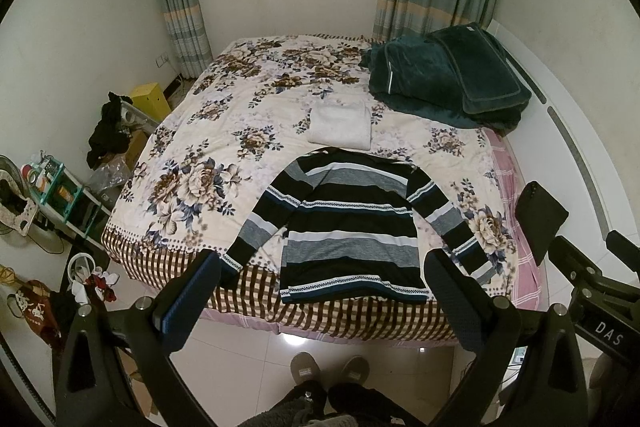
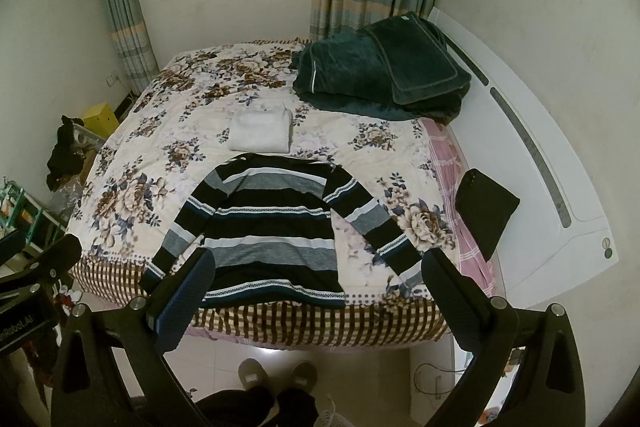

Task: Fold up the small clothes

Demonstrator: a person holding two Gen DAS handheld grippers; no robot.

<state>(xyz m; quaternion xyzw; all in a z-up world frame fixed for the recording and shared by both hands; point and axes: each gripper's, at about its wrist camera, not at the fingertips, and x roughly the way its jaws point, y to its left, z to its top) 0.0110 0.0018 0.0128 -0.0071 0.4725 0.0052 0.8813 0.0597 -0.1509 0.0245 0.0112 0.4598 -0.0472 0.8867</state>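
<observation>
A striped long-sleeved sweater point(image 1: 352, 223), black, grey and white, lies spread flat on the near part of the floral bedspread point(image 1: 224, 131), sleeves out to both sides, hem at the bed's front edge. It also shows in the right wrist view point(image 2: 276, 227). A folded white garment point(image 1: 340, 125) lies just behind it, also in the right wrist view point(image 2: 260, 131). My left gripper point(image 1: 320, 291) is open and empty, held above the floor in front of the hem. My right gripper point(image 2: 316, 287) is open and empty, likewise short of the bed edge.
A dark green folded blanket point(image 1: 440, 75) sits at the bed's far right. A black flat pouch point(image 1: 540, 215) lies at the right edge by the white headboard point(image 2: 540, 163). Clutter, a shelf point(image 1: 60, 187) and a yellow box point(image 1: 150, 101) stand left. Slippered feet point(image 1: 328, 371) stand on the tile floor.
</observation>
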